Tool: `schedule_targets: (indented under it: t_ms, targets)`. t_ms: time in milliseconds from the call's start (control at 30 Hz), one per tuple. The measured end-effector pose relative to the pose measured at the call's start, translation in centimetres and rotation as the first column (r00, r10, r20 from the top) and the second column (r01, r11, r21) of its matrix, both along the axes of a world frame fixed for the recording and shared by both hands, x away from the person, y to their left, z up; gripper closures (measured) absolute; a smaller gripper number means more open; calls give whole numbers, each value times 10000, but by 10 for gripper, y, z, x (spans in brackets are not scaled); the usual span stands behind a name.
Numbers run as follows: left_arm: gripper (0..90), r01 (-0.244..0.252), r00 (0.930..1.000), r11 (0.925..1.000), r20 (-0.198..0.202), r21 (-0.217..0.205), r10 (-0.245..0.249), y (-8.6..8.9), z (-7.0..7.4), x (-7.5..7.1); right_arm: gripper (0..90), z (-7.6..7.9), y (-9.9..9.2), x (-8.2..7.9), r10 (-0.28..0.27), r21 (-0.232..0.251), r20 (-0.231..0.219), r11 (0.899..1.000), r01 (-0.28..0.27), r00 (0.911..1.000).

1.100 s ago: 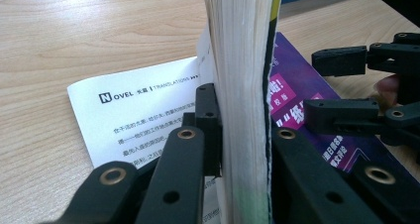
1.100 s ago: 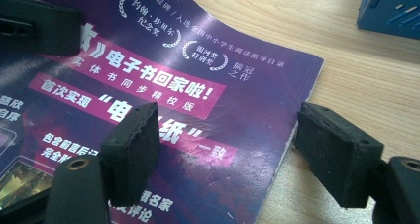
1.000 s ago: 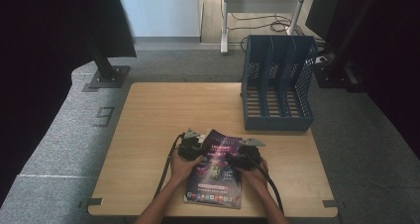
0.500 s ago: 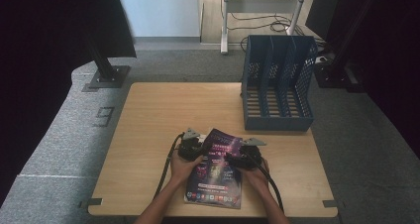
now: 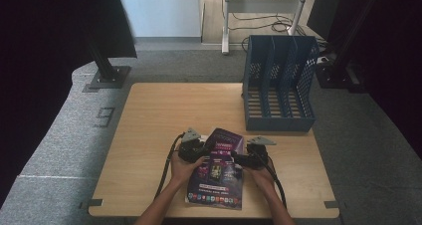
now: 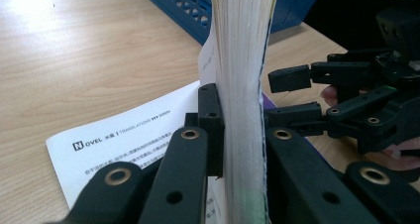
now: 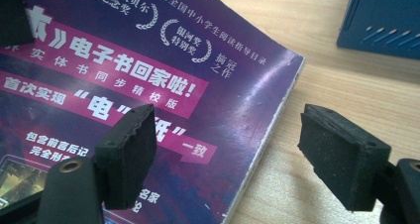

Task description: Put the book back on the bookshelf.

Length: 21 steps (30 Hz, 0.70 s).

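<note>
We list one purple book (image 5: 219, 172) at the surface's (image 5: 164, 110) near edge. Our left gripper (image 6: 237, 135) has its jaws clamped on the page block; our right gripper (image 7: 225, 157) has jaws apart, straddling the book's edge.

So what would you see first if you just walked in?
The purple book at the table's near edge, with the left gripper clamped on its pages and the right gripper open beside it. Then the blue file rack at the far right.
</note>
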<state>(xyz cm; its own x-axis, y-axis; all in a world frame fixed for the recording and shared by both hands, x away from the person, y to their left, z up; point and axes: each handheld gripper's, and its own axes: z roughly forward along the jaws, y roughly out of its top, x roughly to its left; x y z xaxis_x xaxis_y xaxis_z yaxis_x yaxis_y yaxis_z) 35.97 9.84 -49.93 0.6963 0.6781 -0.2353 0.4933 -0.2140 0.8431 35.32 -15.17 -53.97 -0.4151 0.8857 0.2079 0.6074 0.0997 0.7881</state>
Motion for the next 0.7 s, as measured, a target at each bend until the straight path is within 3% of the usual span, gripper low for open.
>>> schedule_targets:
  t_ms: [333,700]
  targets:
    - [843,124,9999,9997,99,-221,-122,2,5,-3,214,6,-4,-2,168,209,185,9996,-172,9997]
    - [843,407,9976,9971,583,-642,-370,4,17,-11,200,10,-8,-2,253,481,300,9985,-267,9992]
